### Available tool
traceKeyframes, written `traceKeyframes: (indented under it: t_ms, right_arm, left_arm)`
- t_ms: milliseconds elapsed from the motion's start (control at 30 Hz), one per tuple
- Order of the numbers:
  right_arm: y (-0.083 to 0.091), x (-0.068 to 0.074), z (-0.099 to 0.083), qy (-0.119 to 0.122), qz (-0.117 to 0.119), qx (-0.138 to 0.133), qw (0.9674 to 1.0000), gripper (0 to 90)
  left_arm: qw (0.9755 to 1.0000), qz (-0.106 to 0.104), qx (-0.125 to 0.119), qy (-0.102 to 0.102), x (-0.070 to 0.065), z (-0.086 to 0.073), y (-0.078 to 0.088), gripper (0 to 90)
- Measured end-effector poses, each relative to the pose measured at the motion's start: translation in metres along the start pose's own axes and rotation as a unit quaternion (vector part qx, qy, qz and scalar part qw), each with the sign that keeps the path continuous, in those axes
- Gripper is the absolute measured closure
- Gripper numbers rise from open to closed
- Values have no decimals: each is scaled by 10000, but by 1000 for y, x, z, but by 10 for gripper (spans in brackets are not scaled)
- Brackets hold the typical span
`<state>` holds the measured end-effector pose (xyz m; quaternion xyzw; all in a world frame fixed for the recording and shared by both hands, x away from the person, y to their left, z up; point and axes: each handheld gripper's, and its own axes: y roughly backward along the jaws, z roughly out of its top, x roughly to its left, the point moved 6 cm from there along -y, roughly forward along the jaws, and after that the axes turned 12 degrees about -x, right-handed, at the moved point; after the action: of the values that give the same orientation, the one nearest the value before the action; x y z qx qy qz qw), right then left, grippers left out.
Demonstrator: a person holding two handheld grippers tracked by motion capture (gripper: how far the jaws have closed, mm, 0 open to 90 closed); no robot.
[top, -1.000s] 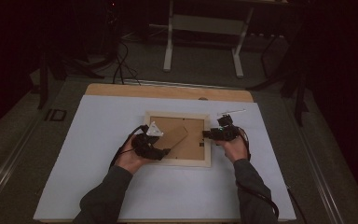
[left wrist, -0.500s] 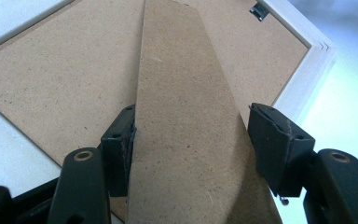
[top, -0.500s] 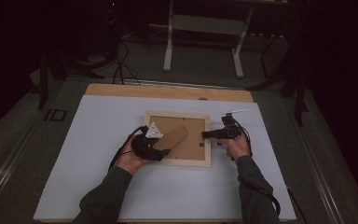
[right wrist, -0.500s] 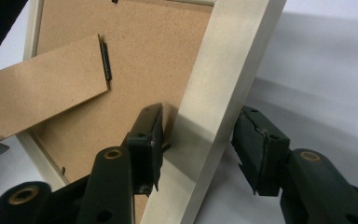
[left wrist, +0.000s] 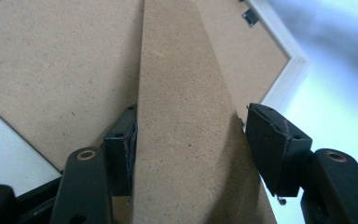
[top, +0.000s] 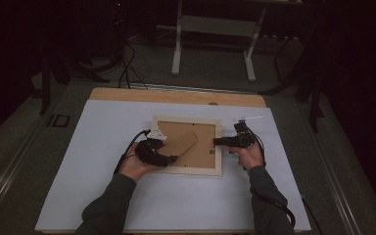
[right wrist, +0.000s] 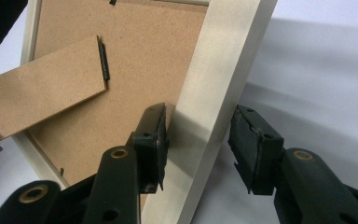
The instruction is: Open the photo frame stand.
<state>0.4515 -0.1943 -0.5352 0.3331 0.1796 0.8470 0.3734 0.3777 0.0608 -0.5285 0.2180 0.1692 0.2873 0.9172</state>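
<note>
The right tongs have just been narrowing, with the right-hand rail of the pale wooden picture frame between their jaws; in the right gripper view the inner jaw lies against the rail's inner face while a slim gap shows at the outer jaw, so I judge them not yet clamped. Set against a second ago, the right hand sits slightly lower along that rail in the high view, and the frame itself has not shifted on the surface. That suggests the right side is settling in to steady the frame while the left works the stand.

The left tongs straddle the brown fibreboard easel stand that folds out from the frame's brown backing board. One jaw touches the stand's edge, the other stands clear of it, so these are open too.

The frame lies face down near the middle of the white-covered surface, backing upward. In the high view the left hand rests at the frame's near left corner, tongs angled towards the centre, and the right hand sits beside the right rail with its tongs pointing level across to the left; both forearms enter from the near edge
</note>
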Motion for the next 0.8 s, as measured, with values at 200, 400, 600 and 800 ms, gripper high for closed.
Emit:
traceKeyframes:
  t_ms: [200,400,600,800]
  right_arm:
    - [3,3,0,98,-22,-61,9999,563]
    - [5,6,1,239,-67,-109,9996,563]
    - [8,9,1,332,-95,-148,9993,563]
    - [11,12,3,486,-132,-151,9986,562]
  left_arm:
    - [9933,-604,-142,980,7,3,6,467]
    - [9879,-803,113,1326,8,0,5,490]
    - [9899,-720,393,1157,5,-3,-1,550]
    - [9926,-676,508,876,1,-3,-1,586]
